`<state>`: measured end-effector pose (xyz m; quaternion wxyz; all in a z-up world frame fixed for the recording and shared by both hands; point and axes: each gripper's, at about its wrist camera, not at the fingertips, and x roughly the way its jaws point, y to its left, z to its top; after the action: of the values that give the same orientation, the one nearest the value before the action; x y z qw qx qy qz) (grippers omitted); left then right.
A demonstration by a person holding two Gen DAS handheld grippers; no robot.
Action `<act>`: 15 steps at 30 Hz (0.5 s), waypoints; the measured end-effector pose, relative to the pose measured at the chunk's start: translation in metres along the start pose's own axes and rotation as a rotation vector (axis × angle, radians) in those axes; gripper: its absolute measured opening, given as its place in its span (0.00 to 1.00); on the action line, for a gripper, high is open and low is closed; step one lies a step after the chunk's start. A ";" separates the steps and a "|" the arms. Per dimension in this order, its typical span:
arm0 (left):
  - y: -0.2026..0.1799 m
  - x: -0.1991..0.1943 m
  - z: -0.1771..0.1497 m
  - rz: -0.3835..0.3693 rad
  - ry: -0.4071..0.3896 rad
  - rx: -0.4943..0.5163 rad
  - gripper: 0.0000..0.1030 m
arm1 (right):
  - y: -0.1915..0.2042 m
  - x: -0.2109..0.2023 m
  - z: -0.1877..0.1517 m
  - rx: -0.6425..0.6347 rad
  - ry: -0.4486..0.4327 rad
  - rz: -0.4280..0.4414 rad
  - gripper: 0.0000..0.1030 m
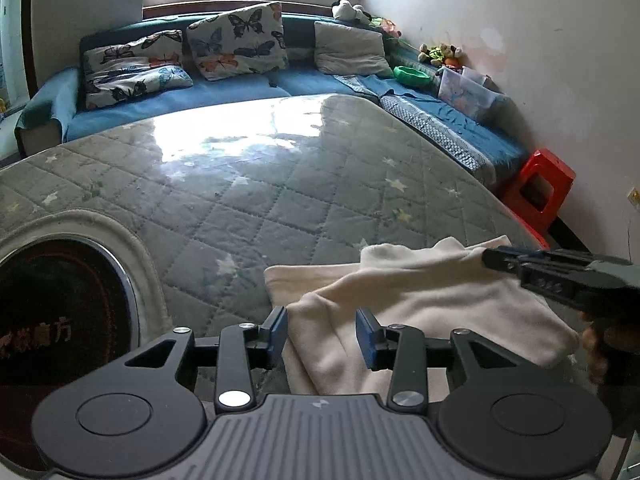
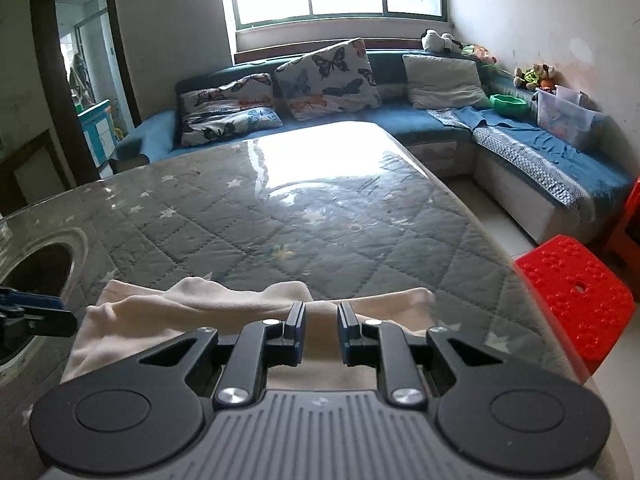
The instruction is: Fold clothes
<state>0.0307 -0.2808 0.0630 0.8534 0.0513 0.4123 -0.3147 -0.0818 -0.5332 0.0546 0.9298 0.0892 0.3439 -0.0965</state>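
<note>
A cream garment (image 1: 420, 300) lies partly folded on the near part of the quilted, star-patterned table top (image 1: 240, 200). My left gripper (image 1: 322, 316) hangs over its left edge, jaws apart, with cloth below the gap and neither pad pressing on it. My right gripper (image 1: 490, 258) reaches in from the right over the garment's far right corner. In the right wrist view the garment (image 2: 200, 308) spreads under my right gripper (image 2: 322, 312), whose jaws stand a narrow gap apart with nothing pinched. The left gripper (image 2: 66, 314) shows at the left edge.
A dark round inset (image 1: 60, 312) with a raised rim is sunk in the table at near left. Red plastic stools (image 2: 576, 300) stand off the table's right edge. A blue corner sofa (image 1: 240, 92) with butterfly cushions runs behind and along the right wall.
</note>
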 end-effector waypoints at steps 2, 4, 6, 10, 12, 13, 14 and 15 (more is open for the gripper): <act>-0.004 0.003 0.002 -0.008 -0.001 0.013 0.40 | 0.003 0.007 0.000 -0.005 0.008 -0.005 0.16; -0.009 0.008 0.004 -0.012 -0.004 0.021 0.40 | 0.007 0.014 -0.003 -0.017 0.010 -0.025 0.16; -0.014 0.014 0.006 -0.016 -0.005 0.025 0.40 | 0.008 0.020 -0.005 -0.019 0.013 -0.029 0.16; -0.022 0.028 0.011 -0.025 -0.003 0.018 0.40 | 0.008 0.021 -0.007 -0.023 0.010 -0.026 0.16; -0.025 0.033 0.013 -0.027 -0.008 0.015 0.40 | 0.007 0.016 -0.008 -0.022 0.005 -0.018 0.16; -0.026 0.035 0.014 -0.030 -0.007 0.013 0.40 | 0.007 0.012 -0.008 -0.023 0.003 -0.012 0.16; -0.028 0.037 0.015 -0.029 -0.006 0.013 0.40 | 0.008 0.008 -0.009 -0.029 0.002 -0.006 0.16; -0.029 0.040 0.015 -0.025 -0.006 0.014 0.40 | 0.009 0.003 -0.010 -0.035 0.002 -0.001 0.16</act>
<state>0.0423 -0.3290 0.0489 0.8503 0.0513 0.4079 -0.3286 -0.0838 -0.5224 0.0466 0.9308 0.0728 0.3465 -0.0906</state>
